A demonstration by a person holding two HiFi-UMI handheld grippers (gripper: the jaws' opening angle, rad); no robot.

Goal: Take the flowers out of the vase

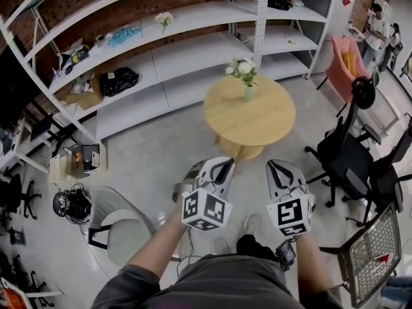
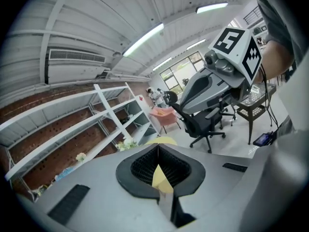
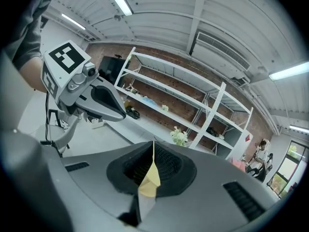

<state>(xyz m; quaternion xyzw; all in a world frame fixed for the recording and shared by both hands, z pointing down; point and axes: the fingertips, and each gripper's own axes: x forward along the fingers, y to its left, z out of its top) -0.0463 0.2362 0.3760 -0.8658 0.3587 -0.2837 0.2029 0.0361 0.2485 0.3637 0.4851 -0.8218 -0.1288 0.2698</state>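
Observation:
White flowers (image 1: 243, 68) stand in a small pale green vase (image 1: 248, 93) at the far edge of a round wooden table (image 1: 257, 122). Both grippers hover side by side above the floor, well short of the table and pointing toward it. My left gripper (image 1: 223, 163) is shut with nothing in it, and so is my right gripper (image 1: 278, 166). In the left gripper view the jaws (image 2: 158, 154) meet in a line, with the flowers (image 2: 126, 144) far off past them. The right gripper view shows its jaws (image 3: 153, 154) pressed together and the flowers (image 3: 179, 136) beyond.
White metal shelving (image 1: 187, 50) with bags and odds lines the brick wall behind the table. Black office chairs (image 1: 347, 153) and a pink armchair (image 1: 347, 63) stand at the right. A wire-mesh chair (image 1: 373, 253) is near right, a white chair (image 1: 122, 227) near left. People (image 1: 380, 31) stand far right.

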